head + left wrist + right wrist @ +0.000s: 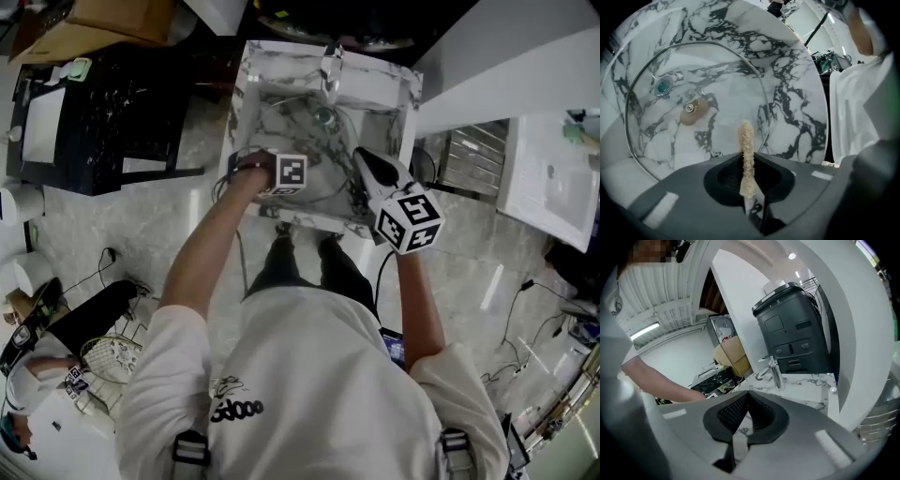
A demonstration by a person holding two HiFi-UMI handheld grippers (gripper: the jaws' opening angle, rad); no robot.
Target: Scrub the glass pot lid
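Glass pot lid (pixel 717 89): lying in the marble sink (pixel 799 89), underside facing the left gripper (pixel 748 157), which is pinching a scrub pad (pixel 746 136) edge-on, pointing lidward. Right gripper (pixel 747 398): jaws pressing together, empty.

White marble veined in black forms the sink (pixel 797 108). The glass pot lid (pixel 670 136) is clear, its knob (pixel 693 111) tan. The scrub pad (pixel 746 154) is beige; the marker cube (pixel 409 221) white with black squares.
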